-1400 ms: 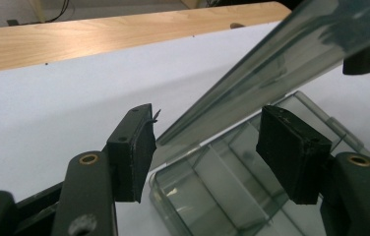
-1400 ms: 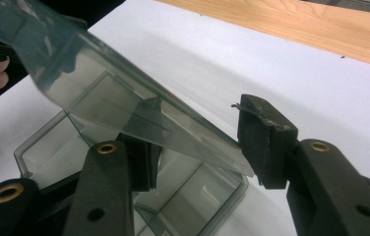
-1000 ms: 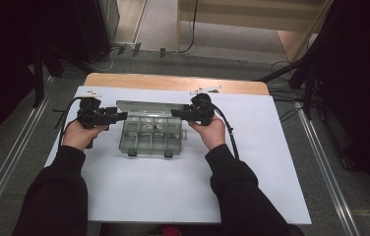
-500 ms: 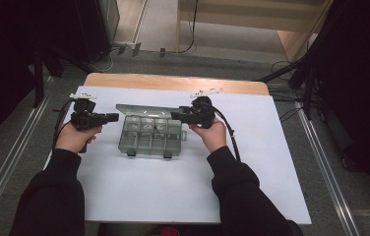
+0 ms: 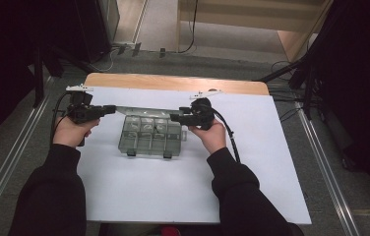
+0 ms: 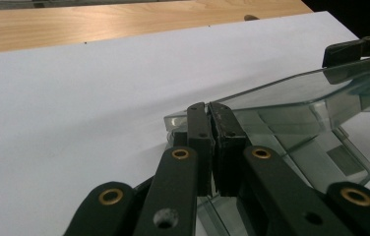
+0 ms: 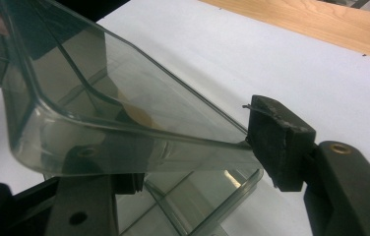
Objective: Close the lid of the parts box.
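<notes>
On the left, the left gripper (image 5: 105, 110) hangs over the white sheet-covered table (image 5: 183, 196), its black jaws pressed flat together with nothing between them. Its tips point at the left end of the clear smoky plastic compartment box (image 5: 149, 136), near it but apart in the high view. That box sits on the sheet between the two hands, toward the far edge, its clear hinged lid (image 5: 138, 110) swung up.

The left gripper view shows what the overhead shot cannot: the shut jaws (image 6: 211, 129) right in front of the box's near corner (image 6: 321, 157), with the raised lid (image 6: 291, 91) slanting up to the right. Whether the tips touch the plastic is hard to tell, since the jaws cover the corner.

Over on the right, the right gripper (image 5: 177, 117) reaches in at the box's right end. Its jaws have just been opening, and the lid's edge is between them. In the right gripper view the lid (image 7: 124, 113) tilts across the frame, its corner rim meeting the right-hand pad (image 7: 279, 140); the other jaw is seen only dimly through the plastic, so contact on that side is unclear.

From above, the compartments' contents are too small to make out, and the wooden table edge (image 5: 173, 82) peeks out beyond the sheet.
</notes>
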Action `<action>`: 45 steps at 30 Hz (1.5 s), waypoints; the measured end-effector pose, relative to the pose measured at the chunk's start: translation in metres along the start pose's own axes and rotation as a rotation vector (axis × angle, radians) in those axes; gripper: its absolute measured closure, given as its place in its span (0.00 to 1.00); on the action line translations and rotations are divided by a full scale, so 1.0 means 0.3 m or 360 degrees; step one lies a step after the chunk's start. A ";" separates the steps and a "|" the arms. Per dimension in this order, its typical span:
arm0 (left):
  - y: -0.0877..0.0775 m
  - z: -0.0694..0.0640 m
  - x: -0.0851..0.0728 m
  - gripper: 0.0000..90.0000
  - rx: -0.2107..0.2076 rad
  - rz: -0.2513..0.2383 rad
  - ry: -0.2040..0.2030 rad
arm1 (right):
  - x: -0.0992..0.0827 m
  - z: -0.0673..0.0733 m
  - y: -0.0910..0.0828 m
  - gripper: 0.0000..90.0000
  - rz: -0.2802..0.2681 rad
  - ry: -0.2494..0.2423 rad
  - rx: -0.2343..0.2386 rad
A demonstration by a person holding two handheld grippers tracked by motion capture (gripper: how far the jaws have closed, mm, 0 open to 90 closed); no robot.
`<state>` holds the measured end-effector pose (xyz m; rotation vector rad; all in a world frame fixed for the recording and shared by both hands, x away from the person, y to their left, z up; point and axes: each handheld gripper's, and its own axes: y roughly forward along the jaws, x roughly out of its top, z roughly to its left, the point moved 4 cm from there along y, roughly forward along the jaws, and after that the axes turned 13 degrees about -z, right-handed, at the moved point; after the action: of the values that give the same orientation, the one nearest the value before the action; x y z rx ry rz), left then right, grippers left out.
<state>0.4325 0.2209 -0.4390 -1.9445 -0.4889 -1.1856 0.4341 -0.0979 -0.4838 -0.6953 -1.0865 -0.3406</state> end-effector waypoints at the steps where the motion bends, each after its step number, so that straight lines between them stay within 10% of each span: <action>1: 0.003 -0.001 0.001 0.98 -0.0006 -0.0001 -0.0002 | 0.000 0.001 -0.002 0.47 0.0003 0.0008 0.0002; 28: 0.051 -0.012 0.020 0.97 -0.0067 0.0003 0.0015 | -0.058 0.020 -0.096 0.37 0.0082 0.0071 0.0050; 45: 0.094 -0.042 0.005 0.97 -0.0185 0.0064 0.0022 | -0.080 -0.011 -0.198 0.72 0.0196 0.0087 0.0021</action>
<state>0.4447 0.1935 -0.4466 -2.0338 -0.3793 -1.2246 0.3916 -0.1461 -0.4855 -0.7335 -0.9887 -0.2451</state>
